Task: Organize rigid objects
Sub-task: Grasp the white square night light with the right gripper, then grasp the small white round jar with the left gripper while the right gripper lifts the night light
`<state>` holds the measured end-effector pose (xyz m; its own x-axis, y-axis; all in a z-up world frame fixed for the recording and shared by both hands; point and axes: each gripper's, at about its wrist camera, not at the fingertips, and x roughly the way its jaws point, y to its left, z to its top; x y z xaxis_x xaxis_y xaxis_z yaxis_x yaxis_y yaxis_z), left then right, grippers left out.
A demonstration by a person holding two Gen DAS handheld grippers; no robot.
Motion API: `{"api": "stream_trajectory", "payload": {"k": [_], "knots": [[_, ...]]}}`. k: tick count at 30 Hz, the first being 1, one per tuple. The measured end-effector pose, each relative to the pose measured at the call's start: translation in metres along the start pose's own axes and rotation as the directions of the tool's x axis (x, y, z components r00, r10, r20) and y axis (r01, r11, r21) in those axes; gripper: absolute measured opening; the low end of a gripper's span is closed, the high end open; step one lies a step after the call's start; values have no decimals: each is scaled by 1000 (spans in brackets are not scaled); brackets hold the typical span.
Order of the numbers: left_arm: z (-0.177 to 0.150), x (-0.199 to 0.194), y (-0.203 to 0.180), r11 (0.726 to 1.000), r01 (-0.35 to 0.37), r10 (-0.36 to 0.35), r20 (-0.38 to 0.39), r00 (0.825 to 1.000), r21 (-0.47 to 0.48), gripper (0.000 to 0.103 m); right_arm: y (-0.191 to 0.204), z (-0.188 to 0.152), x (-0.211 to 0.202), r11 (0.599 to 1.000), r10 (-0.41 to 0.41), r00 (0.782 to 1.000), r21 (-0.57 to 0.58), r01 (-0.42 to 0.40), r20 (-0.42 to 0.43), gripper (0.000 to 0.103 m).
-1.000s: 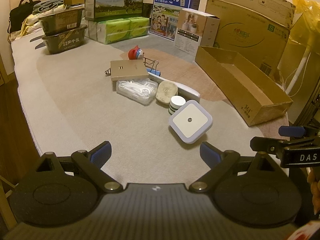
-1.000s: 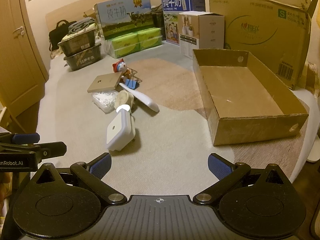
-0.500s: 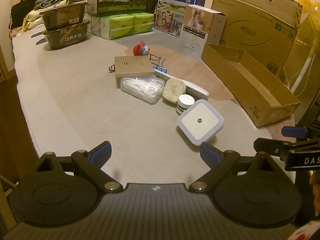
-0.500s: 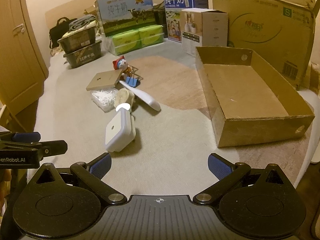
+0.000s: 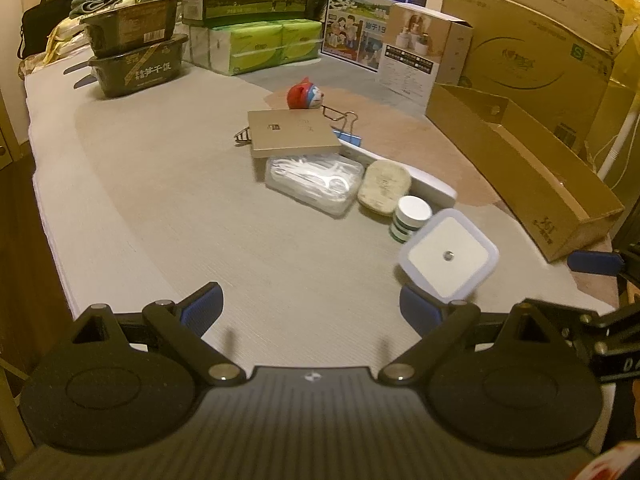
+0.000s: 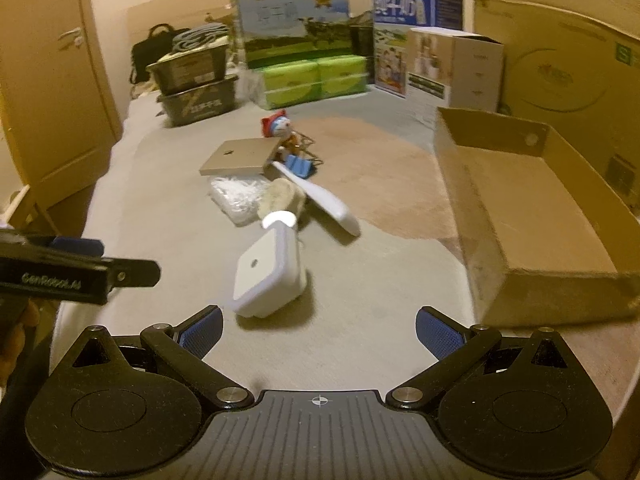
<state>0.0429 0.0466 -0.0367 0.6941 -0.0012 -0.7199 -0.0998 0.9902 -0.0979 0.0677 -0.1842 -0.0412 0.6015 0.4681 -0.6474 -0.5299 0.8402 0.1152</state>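
Task looks barely started, if at all. The open cardboard box [image 6: 536, 216] on the right shows a bare floor inside, nothing loaded as far as I can see. Everything to sort sits in one cluster on the mat [image 5: 200, 208] left of it.

Cluster, far to near:
- red-and-blue toy figure [image 5: 305, 94]
- flat tan box [image 5: 291, 133], partly covering a blue binder clip [image 5: 348, 136]
- clear pack of floss picks [image 5: 314, 182]
- oval beige pad [image 5: 384, 188], touching the pack's right side
- long white handle-shaped thing [image 6: 320, 196] running diagonally behind the pad; can't tell what it is
- small white-lidded jar [image 5: 410, 216]
- white square plug-in night light [image 5: 450, 256], nearest item, tipped up on edge, just beside the jar

Left gripper [image 5: 310, 306]: jaws spread wide, holding nothing. The night light sits just ahead of its right fingertip [image 5: 416, 308], off to the right of the gap, not between the fingers.

Right gripper [image 6: 318, 332]: also wide open and empty. From its view the night light [image 6: 270, 276] is just ahead of the left fingertip [image 6: 200, 330], left of centre. The box is near on its right.

My read: the night light is the likely first pick and either gripper could reach it, but both need to re-centre sideways before closing.
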Motion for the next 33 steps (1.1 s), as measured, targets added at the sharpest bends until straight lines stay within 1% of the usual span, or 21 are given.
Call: {"api": "stream_trajectory", "payload": {"k": [6,12,13,15,18,22,25,27,29,31,33], "knots": [[7,11,16,1000,-8,8,-2,1000,-1,94,15,1,16,996,25,1000,-85,-24,15,102],[13,21,28,1000,5,-5,1,1000,6,94,32,-1,37,978,41,999,-206,-33,33,101],[14,22,29,1000,7,-7,3,1000,10,94,34,-1,40,973,42,998,-229,-32,37,100],[16,25,30,1000,16,-16,8,1000,8,94,40,-1,49,960,35,999,-280,-23,36,93],[19,28,33,999,39,-39,14,999,-5,94,46,-1,63,939,33,999,-344,-20,31,87],[20,33,32,999,50,-50,9,999,1,94,52,-2,78,902,4,1000,-431,8,28,80],[19,36,30,998,58,-58,3,998,3,94,52,-5,84,887,-13,1000,-461,24,26,73],[18,38,29,998,61,-61,-2,998,5,94,51,-6,86,887,-9,1000,-462,20,24,69],[17,40,28,998,62,-62,-4,998,7,94,50,-6,86,884,-12,999,-467,27,33,67],[18,41,27,997,72,-72,-6,997,10,94,48,-5,82,891,-9,999,-453,29,46,66],[18,41,25,997,83,-83,-4,997,12,91,44,-4,77,905,-8,998,-423,32,59,65]]}}
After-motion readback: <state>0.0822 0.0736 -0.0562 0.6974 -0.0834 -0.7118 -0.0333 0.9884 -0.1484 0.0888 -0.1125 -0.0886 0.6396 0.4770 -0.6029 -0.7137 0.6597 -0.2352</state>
